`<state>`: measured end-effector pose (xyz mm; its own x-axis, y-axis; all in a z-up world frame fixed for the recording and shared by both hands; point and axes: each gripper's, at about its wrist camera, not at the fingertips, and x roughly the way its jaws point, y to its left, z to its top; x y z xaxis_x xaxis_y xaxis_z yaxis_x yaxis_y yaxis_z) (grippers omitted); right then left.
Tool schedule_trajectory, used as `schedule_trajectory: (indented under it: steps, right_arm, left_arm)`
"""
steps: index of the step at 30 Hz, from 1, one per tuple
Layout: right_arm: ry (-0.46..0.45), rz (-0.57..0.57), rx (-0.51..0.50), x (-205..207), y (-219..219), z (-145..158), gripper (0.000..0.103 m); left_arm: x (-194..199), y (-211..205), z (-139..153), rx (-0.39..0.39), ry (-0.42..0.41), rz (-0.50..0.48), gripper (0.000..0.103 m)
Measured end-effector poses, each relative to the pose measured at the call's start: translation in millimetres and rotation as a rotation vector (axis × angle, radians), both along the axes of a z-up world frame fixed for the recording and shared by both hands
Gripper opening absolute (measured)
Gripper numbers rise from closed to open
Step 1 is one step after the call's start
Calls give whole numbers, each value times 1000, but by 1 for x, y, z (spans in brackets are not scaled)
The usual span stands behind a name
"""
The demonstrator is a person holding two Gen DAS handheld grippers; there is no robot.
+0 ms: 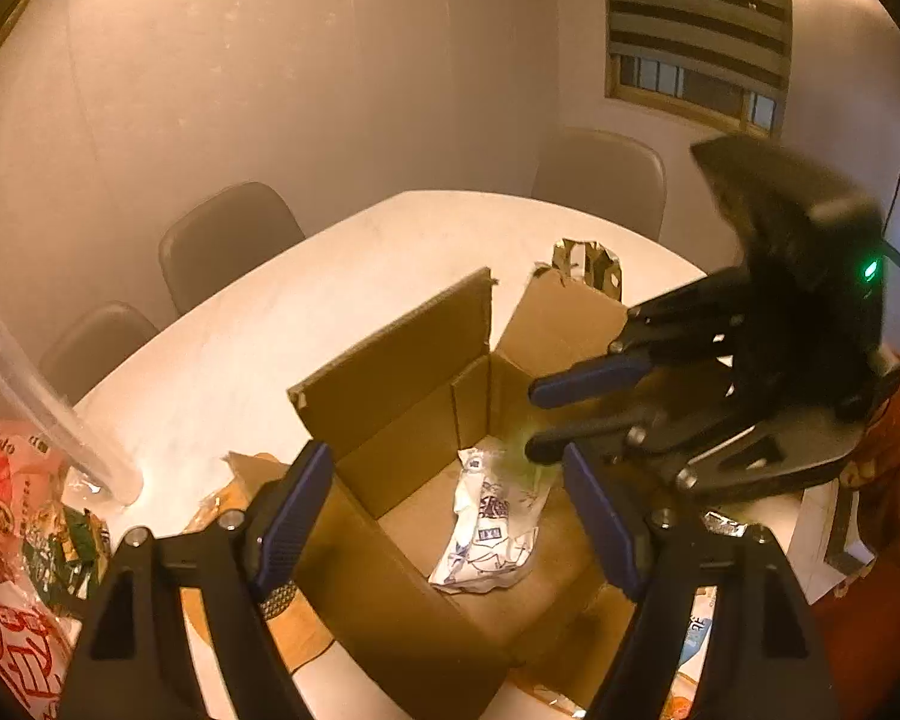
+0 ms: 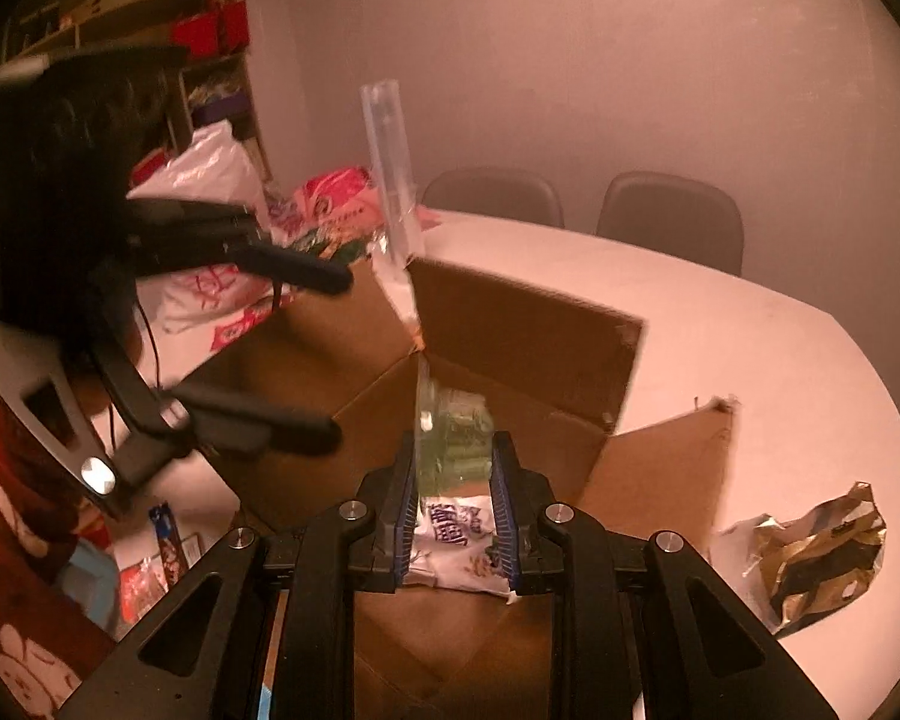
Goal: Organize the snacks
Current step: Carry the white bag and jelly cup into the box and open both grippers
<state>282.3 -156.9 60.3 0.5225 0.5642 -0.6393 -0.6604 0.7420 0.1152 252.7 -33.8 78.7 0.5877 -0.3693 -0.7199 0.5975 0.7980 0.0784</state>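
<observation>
Two grippers over open cardboard box [image 1: 390,396] mid-table. Right gripper [image 2: 453,516] pinching green snack packet [image 2: 459,441] above box; left gripper [image 1: 450,516] spread, empty. White snack bag [image 1: 492,525] on box floor. Packet likely light, crinkly, slippery; grip sealed edge.

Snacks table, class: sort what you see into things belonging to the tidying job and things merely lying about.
Belongs to the job:
cardboard box
white snack packet inside it
green packet between the right gripper fingers
snack bags beside the box
left gripper, open

Lying about:
chairs
torn foil wrapper
shelves
</observation>
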Motion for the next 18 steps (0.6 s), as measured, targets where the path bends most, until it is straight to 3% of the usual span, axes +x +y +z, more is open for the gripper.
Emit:
schedule_trajectory:
  steps: [4, 14, 18]
  right_arm:
    - [7, -12, -26, 3, 9, -4, 31]
    - [-55, -32, 28, -44, -5, 24, 32]
    - [-80, -66, 43, -79, -22, 27, 35]
  left_arm:
    - [-11, 10, 9, 0, -27, 22, 78]
    - [-74, 48, 28, -45, -110, 97, 83]
    - [-102, 57, 19, -48, -124, 128, 84]
